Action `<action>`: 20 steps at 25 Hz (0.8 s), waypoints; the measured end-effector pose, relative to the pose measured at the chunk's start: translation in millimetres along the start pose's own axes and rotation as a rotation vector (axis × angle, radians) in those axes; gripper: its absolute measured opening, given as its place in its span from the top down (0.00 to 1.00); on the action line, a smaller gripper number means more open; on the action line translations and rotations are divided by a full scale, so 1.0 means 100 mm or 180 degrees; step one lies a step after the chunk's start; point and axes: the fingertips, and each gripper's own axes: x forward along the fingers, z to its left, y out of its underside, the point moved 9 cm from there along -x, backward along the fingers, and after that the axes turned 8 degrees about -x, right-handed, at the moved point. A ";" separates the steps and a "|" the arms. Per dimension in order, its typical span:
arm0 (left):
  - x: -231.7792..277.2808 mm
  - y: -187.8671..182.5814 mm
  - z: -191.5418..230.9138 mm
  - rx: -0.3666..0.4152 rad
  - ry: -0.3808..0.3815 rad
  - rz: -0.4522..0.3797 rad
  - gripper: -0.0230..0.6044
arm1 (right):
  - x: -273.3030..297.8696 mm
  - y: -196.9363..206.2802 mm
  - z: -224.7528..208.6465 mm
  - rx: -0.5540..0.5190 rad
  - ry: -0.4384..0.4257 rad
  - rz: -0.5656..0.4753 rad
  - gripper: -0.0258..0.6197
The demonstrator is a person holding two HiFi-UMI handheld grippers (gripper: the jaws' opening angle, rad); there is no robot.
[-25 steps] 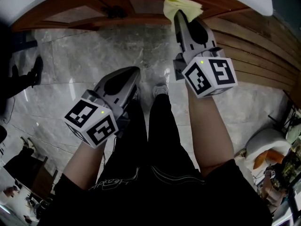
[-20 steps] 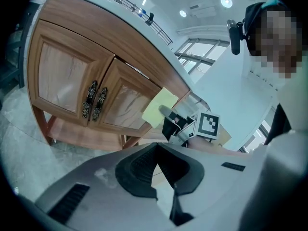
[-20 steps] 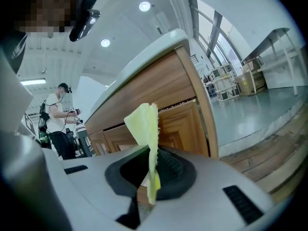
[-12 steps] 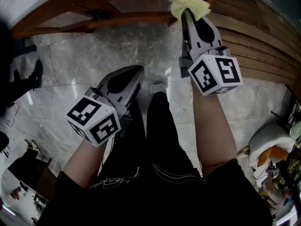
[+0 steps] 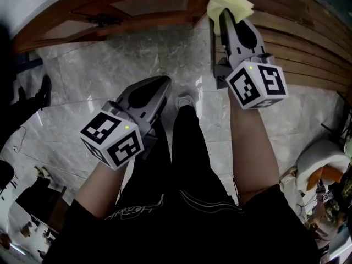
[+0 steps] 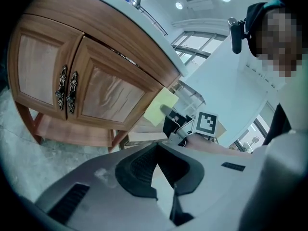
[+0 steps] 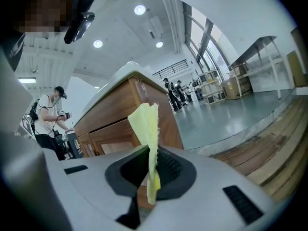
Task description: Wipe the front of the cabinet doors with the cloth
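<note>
the right gripper [image 5: 223, 14] was clamped on the yellow cloth [image 5: 230, 0], held up just past the right edge of the cabinet doors [image 5: 135, 7]; the left gripper [image 5: 163, 82] hung closed and empty; judging by this, most of the door fronts were left to wipe

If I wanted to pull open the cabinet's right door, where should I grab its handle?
Its middle, probably, from straight in front, jaws left and right: the handle is a slim upright bar standing off the door. The other handle is close beside, so enter narrow.
</note>
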 end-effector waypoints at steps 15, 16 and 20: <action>-0.31 -0.10 0.16 -0.0011 -0.0034 -0.0106 0.95 | -0.12 0.22 0.43 -0.0126 -0.0209 0.0265 0.90; -0.36 -0.09 0.20 -0.0030 -0.0048 -0.0114 0.95 | -0.11 0.24 0.50 -0.0126 -0.0243 0.0283 0.90; -0.52 -0.08 0.38 -0.0121 -0.0096 -0.0189 0.95 | 0.00 0.36 0.78 -0.0168 -0.0408 0.0370 0.90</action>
